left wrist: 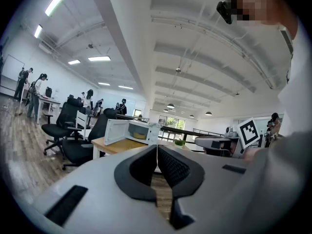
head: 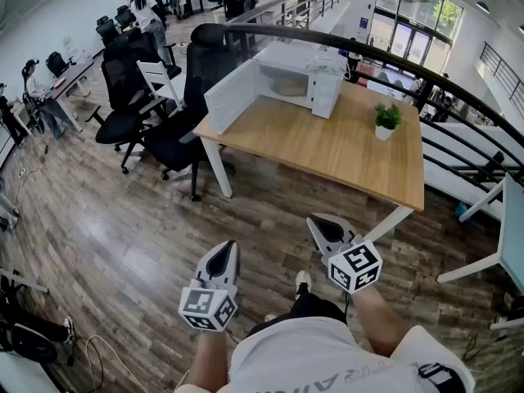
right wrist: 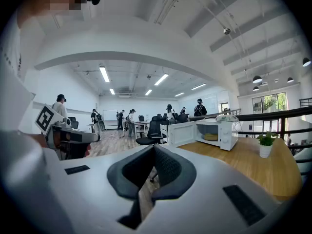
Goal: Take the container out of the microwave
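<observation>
At the far end of the wooden table [head: 327,142] stands a white microwave [head: 299,76] with its door [head: 232,95] swung open to the left. A tan container [head: 288,87] sits inside it; it also shows as the container [left wrist: 139,135] in the left gripper view and the container [right wrist: 210,137] in the right gripper view. My left gripper [head: 230,245] and right gripper [head: 315,220] are held low over the floor, well short of the table. In its own view the left gripper [left wrist: 157,148] has its jaws together with nothing between them. So does the right gripper [right wrist: 154,148].
A small potted plant [head: 386,121] stands on the table right of the microwave. Black office chairs [head: 172,133] crowd the table's left side. A dark railing [head: 426,76] runs behind the table. People stand at desks [head: 61,76] at the far left. Wooden floor lies between me and the table.
</observation>
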Action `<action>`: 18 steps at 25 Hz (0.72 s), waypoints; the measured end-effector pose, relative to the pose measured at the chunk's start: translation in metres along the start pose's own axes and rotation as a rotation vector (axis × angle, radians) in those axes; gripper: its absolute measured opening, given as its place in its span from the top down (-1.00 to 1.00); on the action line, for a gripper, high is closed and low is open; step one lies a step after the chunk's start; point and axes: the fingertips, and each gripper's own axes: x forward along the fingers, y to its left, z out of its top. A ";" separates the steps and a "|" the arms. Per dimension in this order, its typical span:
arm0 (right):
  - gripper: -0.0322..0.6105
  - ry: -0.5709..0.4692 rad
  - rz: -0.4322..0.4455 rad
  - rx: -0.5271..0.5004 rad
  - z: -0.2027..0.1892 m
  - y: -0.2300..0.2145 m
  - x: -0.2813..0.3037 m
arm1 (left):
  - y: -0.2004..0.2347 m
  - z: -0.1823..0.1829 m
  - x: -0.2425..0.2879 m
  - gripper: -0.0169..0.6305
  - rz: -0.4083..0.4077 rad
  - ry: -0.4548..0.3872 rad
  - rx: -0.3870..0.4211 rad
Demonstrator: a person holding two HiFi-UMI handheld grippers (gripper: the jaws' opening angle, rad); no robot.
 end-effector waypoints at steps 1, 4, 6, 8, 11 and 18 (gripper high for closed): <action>0.83 -0.001 0.003 0.004 0.000 0.000 0.001 | 0.000 -0.001 0.001 0.84 -0.002 0.001 0.000; 0.83 -0.006 0.011 0.008 0.001 0.003 0.001 | -0.002 -0.003 0.000 0.84 -0.007 0.004 0.000; 0.83 -0.007 0.015 0.000 0.003 0.005 0.000 | -0.004 -0.003 -0.001 0.84 -0.009 0.006 0.000; 0.83 -0.006 0.016 -0.004 0.004 0.006 -0.002 | -0.005 -0.002 -0.002 0.84 -0.010 0.006 0.001; 0.83 -0.003 0.016 -0.008 0.003 0.005 -0.004 | -0.007 -0.002 -0.003 0.84 -0.011 0.005 0.004; 0.83 -0.023 -0.002 0.046 0.001 -0.003 -0.006 | -0.007 -0.006 -0.002 0.84 -0.005 0.010 -0.002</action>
